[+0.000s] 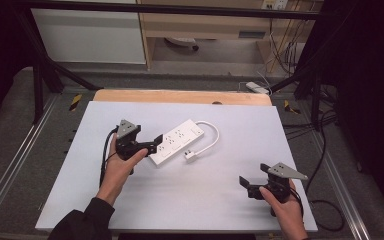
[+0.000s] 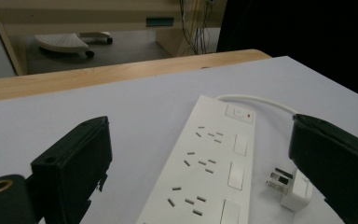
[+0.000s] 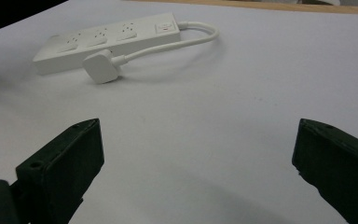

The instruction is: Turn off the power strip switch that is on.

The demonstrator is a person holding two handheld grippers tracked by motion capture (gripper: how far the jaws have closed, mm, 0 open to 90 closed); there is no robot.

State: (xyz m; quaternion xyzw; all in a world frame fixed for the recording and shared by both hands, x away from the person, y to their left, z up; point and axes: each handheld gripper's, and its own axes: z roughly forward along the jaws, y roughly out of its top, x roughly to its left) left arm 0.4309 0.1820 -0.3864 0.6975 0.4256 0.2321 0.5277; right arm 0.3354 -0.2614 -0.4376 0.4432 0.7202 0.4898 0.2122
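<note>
1. The power strip lies flat near the middle of the tabletop, sockets up. It looks a rigid plastic bar, light to moderate in weight, smooth and likely slippery on its broad faces.
2. Best hold, by my judgement: across the two long side walls, near mid-length, so it does not swing. The near end is the closest point for the left tool.
3. Its long axis runs diagonally in the high view: near end toward the left tool, switch end far and to the right.
4. The cord leaves the switch end, loops round and ends in the plug, which lies just beside the strip's right flank, pins outward. The cord is limp and will trail if the strip is lifted.
5. Left tool: jaws wide apart, nothing clamped, with the strip's near end between and below them.
6. Right tool: jaws apart, empty, well away near the tabletop's front right.
</note>
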